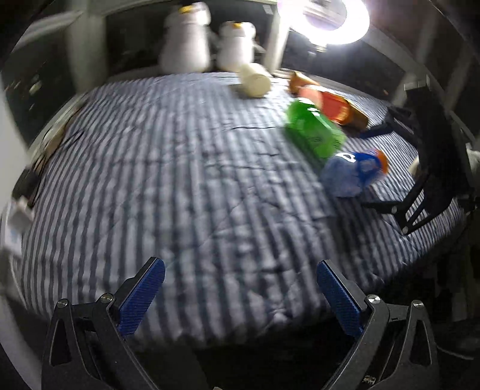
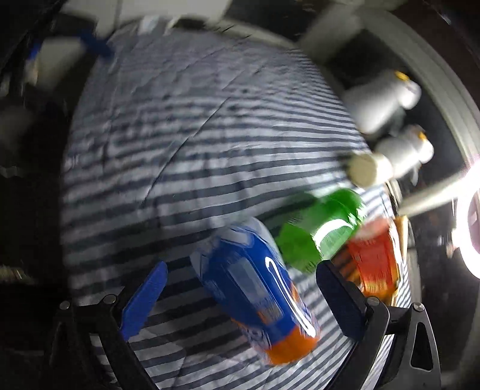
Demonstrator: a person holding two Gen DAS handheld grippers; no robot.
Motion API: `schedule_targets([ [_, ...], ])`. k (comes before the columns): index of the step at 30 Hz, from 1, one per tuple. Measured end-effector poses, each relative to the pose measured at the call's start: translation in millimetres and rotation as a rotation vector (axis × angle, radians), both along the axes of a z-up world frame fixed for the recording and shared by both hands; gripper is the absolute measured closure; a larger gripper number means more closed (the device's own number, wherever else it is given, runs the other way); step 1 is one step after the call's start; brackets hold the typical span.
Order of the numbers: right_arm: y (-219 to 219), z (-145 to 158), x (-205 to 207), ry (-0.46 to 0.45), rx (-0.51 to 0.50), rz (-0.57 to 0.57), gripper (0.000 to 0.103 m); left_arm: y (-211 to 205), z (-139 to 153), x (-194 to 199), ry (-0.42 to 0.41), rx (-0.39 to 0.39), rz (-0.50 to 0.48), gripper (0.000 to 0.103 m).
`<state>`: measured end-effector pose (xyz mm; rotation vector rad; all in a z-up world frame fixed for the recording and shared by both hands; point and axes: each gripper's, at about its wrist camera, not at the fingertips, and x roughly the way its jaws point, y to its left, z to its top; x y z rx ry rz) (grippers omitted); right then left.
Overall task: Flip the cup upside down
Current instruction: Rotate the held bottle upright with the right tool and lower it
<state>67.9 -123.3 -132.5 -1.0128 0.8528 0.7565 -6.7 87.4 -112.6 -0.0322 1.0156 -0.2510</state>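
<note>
A bed covered by a blue-and-white striped quilt (image 1: 180,180) carries everything here. Two white plush penguins (image 1: 186,39) sit at its far edge, under a glaring ring light (image 1: 327,21).

A green packet (image 1: 313,130) lies right of the middle, with an orange-red packet (image 1: 333,106) just behind it and a blue packet with an orange end (image 1: 357,172) nearer the right edge. In the right wrist view the blue packet (image 2: 261,288) lies between the spread fingers of the right gripper (image 2: 240,300), and the green packet (image 2: 315,228) and the orange-red packet (image 2: 375,258) crowd the ground between this gripper and the cup.

Motion blur smears every label; no writing can be read.

The cup (image 1: 255,80) is cream-coloured, plain and cylindrical. It lies on its side near the far edge of the quilt, just in front of the penguins, its round end toward the camera. In the right wrist view the cup (image 2: 370,172) lies beside the penguins (image 2: 381,102).

The left gripper (image 1: 240,288) hangs over the near edge of the bed, jaws released and holding nothing. The right jaws are also released, spread to either side of the blue packet without closing on it.
</note>
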Motion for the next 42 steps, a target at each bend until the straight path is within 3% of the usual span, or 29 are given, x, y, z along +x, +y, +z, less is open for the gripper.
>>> schedule_targets([
  [6,17.3,-28.3,9.4,-0.026,-0.167,0.057,0.024,23.9,0.9,-8.0,-0.006,-0.026,0.07,0.001],
  [8,18.1,-31.8,13.0,-0.015,-0.182,0.054,0.036,26.3,2.8,-7.8,-0.012,-0.034,0.073,0.001],
  [16,13.0,-24.2,16.0,-0.01,-0.136,0.001,0.037,13.1,3.1,4.9,-0.019,-0.042,0.065,0.001],
  [22,-21.3,7.9,27.8,0.001,0.1,-0.184,0.037,-10.5,0.6,14.7,-0.033,-0.028,0.035,0.001],
  [27,-74.4,37.2,37.4,-0.027,0.423,-0.437,0.037,-28.8,0.1,23.2,-0.034,-0.055,0.0,0.001],
  [32,-123.5,44.0,40.1,-0.044,0.697,-0.644,0.037,-46.5,0.4,26.9,-0.04,-0.053,-0.032,0.001],
  [38,-157.4,43.0,40.6,-0.058,0.958,-0.798,0.037,-55.2,2.8,28.3,-0.046,-0.064,-0.053,0.001],
  [42,-163.7,40.7,42.0,-0.081,1.047,-0.837,0.037,-59.5,4.5,27.2,-0.05,-0.067,-0.066,0.001],
])
